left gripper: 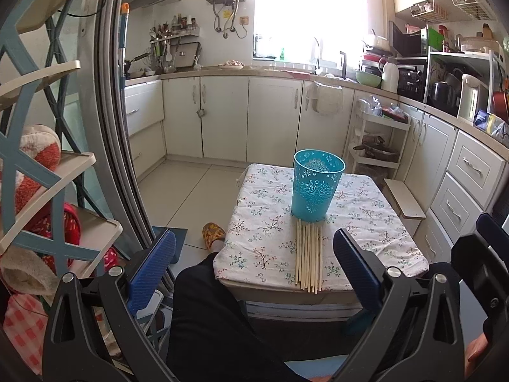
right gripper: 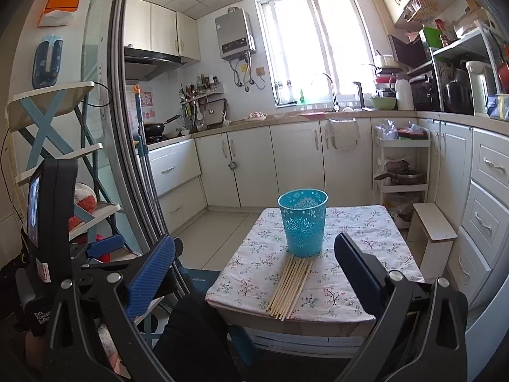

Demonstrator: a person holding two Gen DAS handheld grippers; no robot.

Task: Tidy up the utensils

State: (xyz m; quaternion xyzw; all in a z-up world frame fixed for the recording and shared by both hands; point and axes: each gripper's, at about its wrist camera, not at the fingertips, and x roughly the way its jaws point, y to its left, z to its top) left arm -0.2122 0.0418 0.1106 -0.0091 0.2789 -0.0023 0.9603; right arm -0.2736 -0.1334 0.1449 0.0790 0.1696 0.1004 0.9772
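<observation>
A bundle of several wooden chopsticks (left gripper: 309,256) lies flat on the floral tablecloth (left gripper: 254,242), its far ends just in front of an upright, empty turquoise cup (left gripper: 316,186). The chopsticks (right gripper: 291,288) and the cup (right gripper: 303,222) also show in the right wrist view. My left gripper (left gripper: 254,256) is open and empty, held back from the table's near edge. My right gripper (right gripper: 254,262) is open and empty, also short of the table. The right gripper's body shows at the right edge of the left wrist view.
The small table stands in a kitchen, with a white step stool (right gripper: 434,226) to its right and drawers (right gripper: 483,219) beyond. A shelf rack (left gripper: 47,191) and door frame (left gripper: 108,95) stand at left. The person's dark-clothed leg (left gripper: 210,315) and slippered foot (left gripper: 213,233) are by the table.
</observation>
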